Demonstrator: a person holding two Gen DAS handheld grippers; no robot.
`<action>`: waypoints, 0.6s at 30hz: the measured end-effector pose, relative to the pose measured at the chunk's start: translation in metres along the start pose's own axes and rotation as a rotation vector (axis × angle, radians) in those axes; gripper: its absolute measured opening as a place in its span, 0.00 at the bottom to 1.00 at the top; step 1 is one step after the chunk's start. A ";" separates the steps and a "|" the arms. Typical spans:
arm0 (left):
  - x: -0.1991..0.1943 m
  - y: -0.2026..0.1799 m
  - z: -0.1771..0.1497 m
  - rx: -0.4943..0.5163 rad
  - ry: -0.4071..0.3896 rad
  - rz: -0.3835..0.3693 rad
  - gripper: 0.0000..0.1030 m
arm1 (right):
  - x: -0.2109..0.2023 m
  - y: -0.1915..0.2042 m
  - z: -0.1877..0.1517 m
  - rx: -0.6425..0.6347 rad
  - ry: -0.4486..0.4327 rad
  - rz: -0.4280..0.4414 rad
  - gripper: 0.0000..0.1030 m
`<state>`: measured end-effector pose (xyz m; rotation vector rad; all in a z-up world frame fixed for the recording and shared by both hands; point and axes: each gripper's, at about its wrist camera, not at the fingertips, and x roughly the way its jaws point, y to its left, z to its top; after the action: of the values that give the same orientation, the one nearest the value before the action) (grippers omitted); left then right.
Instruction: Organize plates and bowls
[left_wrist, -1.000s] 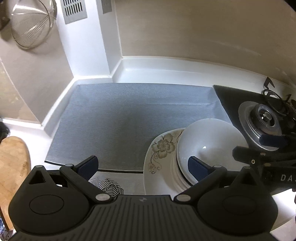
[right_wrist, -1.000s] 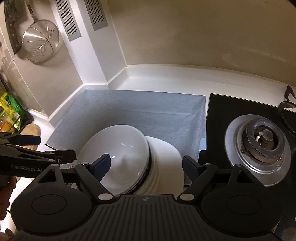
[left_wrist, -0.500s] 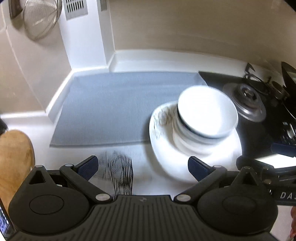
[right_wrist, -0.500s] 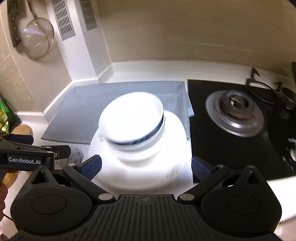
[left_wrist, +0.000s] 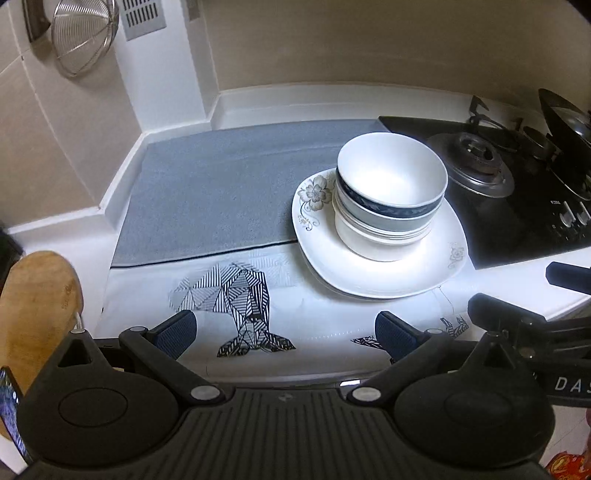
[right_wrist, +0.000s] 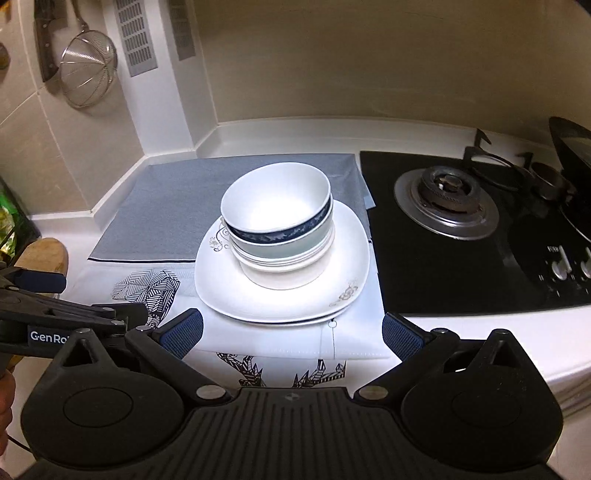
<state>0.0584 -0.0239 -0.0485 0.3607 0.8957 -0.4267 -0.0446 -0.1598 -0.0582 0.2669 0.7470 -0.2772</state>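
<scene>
The top bowl (right_wrist: 275, 206) is white inside with a dark blue band bearing a pale floral pattern under its rim, and grey-green below that. The bowls (right_wrist: 282, 273) nested beneath it are white. The plates (right_wrist: 280, 299) are white with grey-beige flower sprigs at two corners. The far mat (left_wrist: 221, 192) is plain grey-blue; the near cloth (left_wrist: 236, 295) is white with black striped geometric shapes. The stove (right_wrist: 480, 258) is black, its burner ring silver. The surface (left_wrist: 55, 236) is white. Claw pads (right_wrist: 183, 332) are dark blue on black arms.
</scene>
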 end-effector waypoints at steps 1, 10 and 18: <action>0.000 -0.001 0.000 -0.007 0.009 0.011 1.00 | 0.001 -0.003 0.002 -0.001 0.002 0.005 1.00; -0.001 -0.024 0.005 0.016 0.056 0.057 1.00 | 0.000 -0.028 0.001 0.008 0.017 0.029 1.00; 0.006 -0.040 0.003 0.017 0.100 0.063 1.00 | 0.001 -0.040 0.001 -0.005 0.028 0.049 1.00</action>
<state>0.0441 -0.0614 -0.0567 0.4275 0.9763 -0.3608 -0.0571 -0.1979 -0.0635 0.2848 0.7673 -0.2260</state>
